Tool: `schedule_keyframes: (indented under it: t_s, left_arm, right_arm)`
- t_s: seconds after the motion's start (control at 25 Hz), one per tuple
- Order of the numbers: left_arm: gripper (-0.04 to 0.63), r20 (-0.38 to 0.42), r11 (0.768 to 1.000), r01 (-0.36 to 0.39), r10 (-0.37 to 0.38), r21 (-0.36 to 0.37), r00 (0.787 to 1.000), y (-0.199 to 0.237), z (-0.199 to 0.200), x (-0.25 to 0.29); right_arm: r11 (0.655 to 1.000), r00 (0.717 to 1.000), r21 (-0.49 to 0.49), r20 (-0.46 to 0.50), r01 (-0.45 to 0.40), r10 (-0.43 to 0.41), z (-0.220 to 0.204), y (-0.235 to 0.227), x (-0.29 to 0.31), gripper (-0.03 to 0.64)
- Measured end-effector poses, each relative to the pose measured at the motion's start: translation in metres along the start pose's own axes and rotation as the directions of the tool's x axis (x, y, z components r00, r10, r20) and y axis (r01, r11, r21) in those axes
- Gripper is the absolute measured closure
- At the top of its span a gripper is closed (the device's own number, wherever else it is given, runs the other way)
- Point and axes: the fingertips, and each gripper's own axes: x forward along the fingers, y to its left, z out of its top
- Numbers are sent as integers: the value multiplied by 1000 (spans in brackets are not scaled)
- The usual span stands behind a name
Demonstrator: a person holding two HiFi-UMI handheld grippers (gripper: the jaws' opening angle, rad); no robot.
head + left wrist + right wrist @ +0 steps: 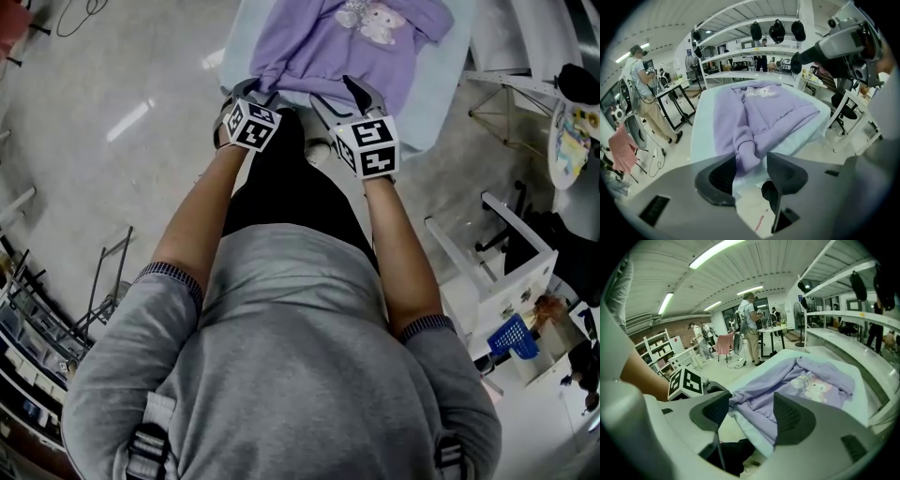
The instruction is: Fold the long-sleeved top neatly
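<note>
Left claw (751,169) stands partly open at the near-left corner of the lavender top (342,52). A bunched fold of the hem sits between its jaws, leaning on one jaw with a sliver of gap at the other, so nothing is pinched yet. The top lies rumpled on the pale blue surface (439,98) at the person's 12 o'clock, with its cartoon print (375,21) at the far end. Seen from the head view, this claw sits at about 11 o'clock and the right claw (751,416) at about 1 o'clock. The right claw's jaws are also well apart. The near-right hem runs across the gap between them, brushing one jaw, with no grip on it.

The step in hand looks like taking both hem corners. To do it well, the left claw should probably sink a little deeper and close on a single flat layer instead of the wad. The right claw should slide under the hem edge before closing. Matching grips would let the garment be pulled taut and squared before any fold.
</note>
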Motion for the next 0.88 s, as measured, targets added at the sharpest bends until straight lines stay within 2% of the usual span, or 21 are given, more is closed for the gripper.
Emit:
schedule_keyframes:
  t_s: [0.04, 0.12, 0.28, 0.44, 0.68, 0.88]
  left_arm:
    - [384, -4, 1000, -12, 12, 6, 1000, 3, -2, 2]
    - [550, 4, 999, -40, 40, 3, 999, 11, -3, 3]
    - [558, 49, 998, -42, 45, -54, 998, 32, 11, -12]
    - [561, 107, 991, -57, 69, -119, 992, 62, 39, -50]
    - [561, 179, 982, -59, 91, -178, 980, 108, 87, -93]
    - [561, 236, 965, -11, 75, -263, 969, 151, 125, -112]
  right_arm:
    - [1000, 1000, 5, -2, 2, -2, -3, -1, 0, 304]
    - [1000, 1000, 13, -6, 8, -8, -7, -3, -2, 305]
    - [1000, 1000, 11, -15, 19, -18, -11, -6, -8, 305]
    - [1000, 1000, 14, -9, 27, -26, -6, -6, -18, 305]
    - [999, 999, 2, 14, 39, -39, 26, -10, -23, 305]
    - [999, 998, -7, 21, 54, -53, 61, -16, -13, 305]
